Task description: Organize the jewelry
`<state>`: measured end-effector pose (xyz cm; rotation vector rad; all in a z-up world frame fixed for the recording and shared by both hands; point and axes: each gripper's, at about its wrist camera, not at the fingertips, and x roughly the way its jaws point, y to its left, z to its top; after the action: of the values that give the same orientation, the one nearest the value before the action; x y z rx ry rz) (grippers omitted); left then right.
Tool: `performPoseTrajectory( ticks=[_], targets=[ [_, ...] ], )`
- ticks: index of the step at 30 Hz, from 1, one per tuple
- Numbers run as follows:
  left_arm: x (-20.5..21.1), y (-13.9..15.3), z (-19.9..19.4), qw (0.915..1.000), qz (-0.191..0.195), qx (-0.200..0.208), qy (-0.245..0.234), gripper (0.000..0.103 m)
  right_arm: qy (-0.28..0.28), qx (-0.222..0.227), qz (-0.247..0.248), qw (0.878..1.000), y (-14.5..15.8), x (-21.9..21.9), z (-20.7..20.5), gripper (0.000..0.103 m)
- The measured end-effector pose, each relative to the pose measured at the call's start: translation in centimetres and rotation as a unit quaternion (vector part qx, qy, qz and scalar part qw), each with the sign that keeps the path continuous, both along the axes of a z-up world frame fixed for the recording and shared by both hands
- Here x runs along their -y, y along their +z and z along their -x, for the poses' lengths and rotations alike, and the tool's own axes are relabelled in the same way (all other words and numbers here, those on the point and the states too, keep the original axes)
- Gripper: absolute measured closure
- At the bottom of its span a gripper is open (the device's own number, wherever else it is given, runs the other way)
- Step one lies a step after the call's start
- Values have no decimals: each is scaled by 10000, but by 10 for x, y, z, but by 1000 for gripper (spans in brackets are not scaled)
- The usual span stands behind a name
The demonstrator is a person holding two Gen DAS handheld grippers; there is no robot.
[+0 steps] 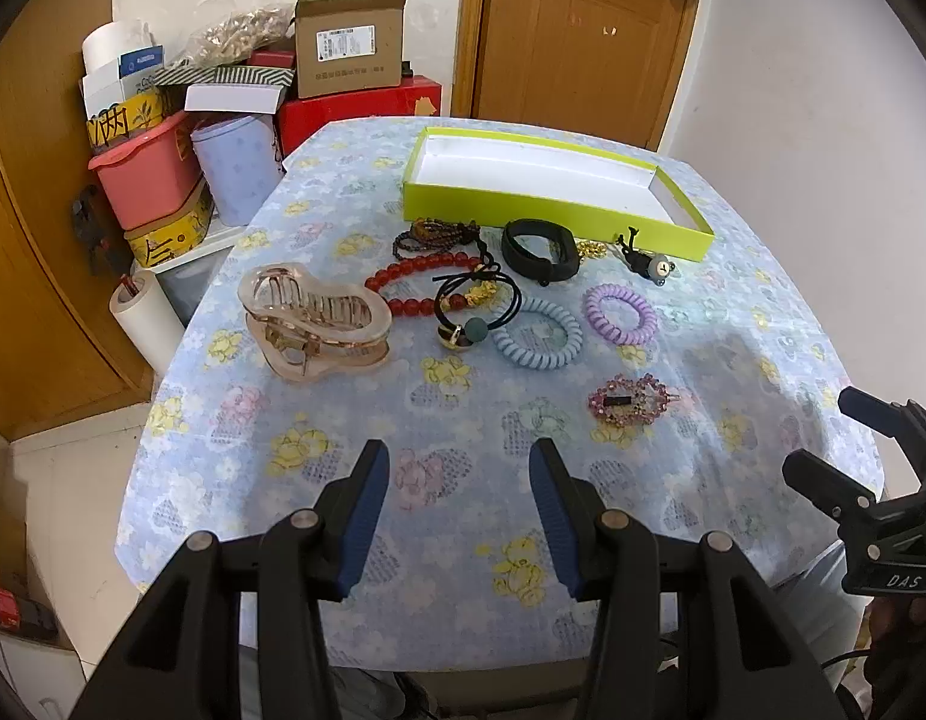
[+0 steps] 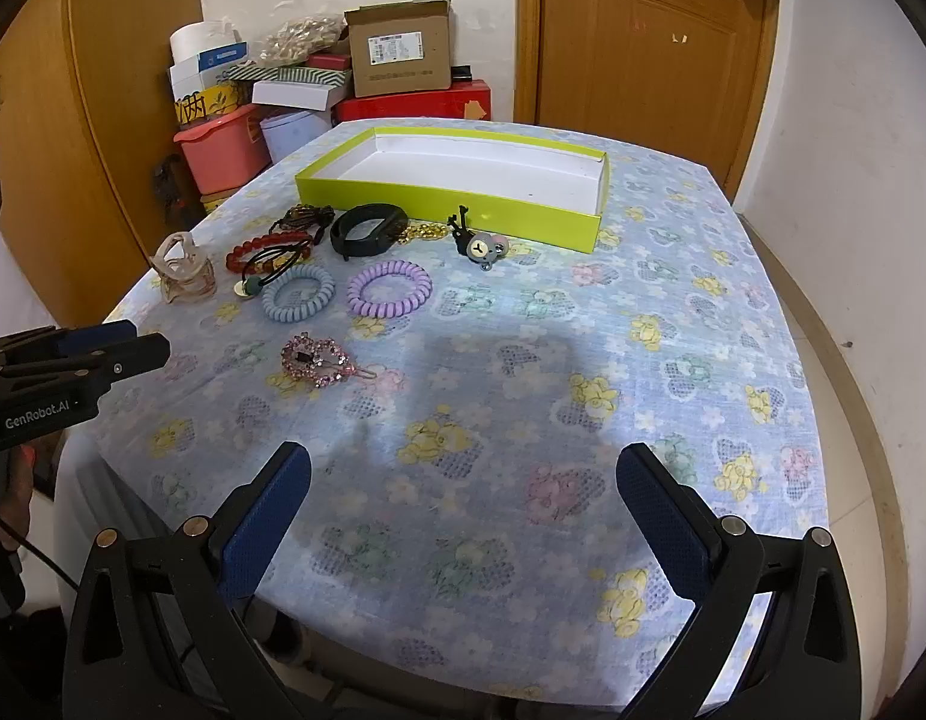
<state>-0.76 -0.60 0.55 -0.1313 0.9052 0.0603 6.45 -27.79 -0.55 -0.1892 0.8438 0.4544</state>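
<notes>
Covering the counter (image 2: pixel 673 276), a floral cloth hides its surface. The lime tray (image 2: pixel 450 204) partly hides a gold chain (image 2: pixel 423 232); jewelry lies just beside it. Left claw (image 1: pixel 459 516) and right claw (image 2: pixel 463 516) gape wide, holding nothing.

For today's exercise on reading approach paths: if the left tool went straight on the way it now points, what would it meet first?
Probably bare cloth: the open left tool tilts down at the floral blue tablecloth, with nothing between its pads. The pale blue spiral hair tie lies further ahead, though depth is unclear.
</notes>
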Motion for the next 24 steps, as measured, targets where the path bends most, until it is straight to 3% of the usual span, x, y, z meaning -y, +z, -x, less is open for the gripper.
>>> performPoseTrajectory(
  ticks=[24],
  targets=[
    [2, 1, 3, 10000, 37, -1, -57, 52, 1, -3, -29, 10000, 3, -1, 4, 1]
  ],
)
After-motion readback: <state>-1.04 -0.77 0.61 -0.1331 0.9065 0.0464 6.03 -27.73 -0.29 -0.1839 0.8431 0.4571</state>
